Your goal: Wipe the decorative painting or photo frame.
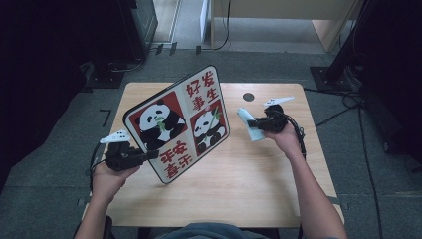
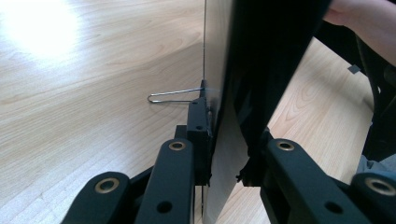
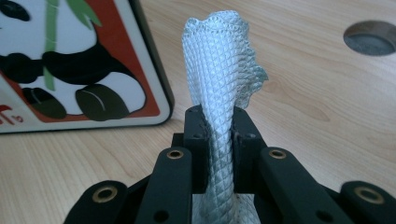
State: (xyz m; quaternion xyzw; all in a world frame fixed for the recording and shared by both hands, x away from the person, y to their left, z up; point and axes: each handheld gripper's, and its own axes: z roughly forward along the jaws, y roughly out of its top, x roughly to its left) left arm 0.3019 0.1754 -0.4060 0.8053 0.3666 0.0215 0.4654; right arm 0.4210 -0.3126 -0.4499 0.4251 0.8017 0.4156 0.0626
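Hiding much of the left gripper view, the panda board (image 2: 261,60) turns its dark back and thin edge to the camera, so none of its printed face can be read there; a thin wire loop (image 2: 170,95) juts from that edge, and what it belongs to is hard to tell. In the right gripper view the board's picture is cut off at the frame, with one panda and a rounded corner left in sight.

The left gripper (image 1: 142,155) is clamped on the board's lower left edge, holding it tilted up off the wooden table (image 1: 249,194), its face turned toward the high view. The right gripper (image 1: 253,123) is pinched tight on a white cloth (image 1: 247,123), which stands up from between its jaws, just beside the board's right edge but apart from it. Bare tabletop lies open ahead of and around the right gripper, with a round hole (image 1: 248,96) in the table beyond it.

The board is flat, stiff and glossy, a rounded rectangle with a dark rim, red panels, black-and-white pandas and red characters. The cloth is soft and quilted in a small diamond pattern, bunched into a crumpled column. The table is pale wood grain.
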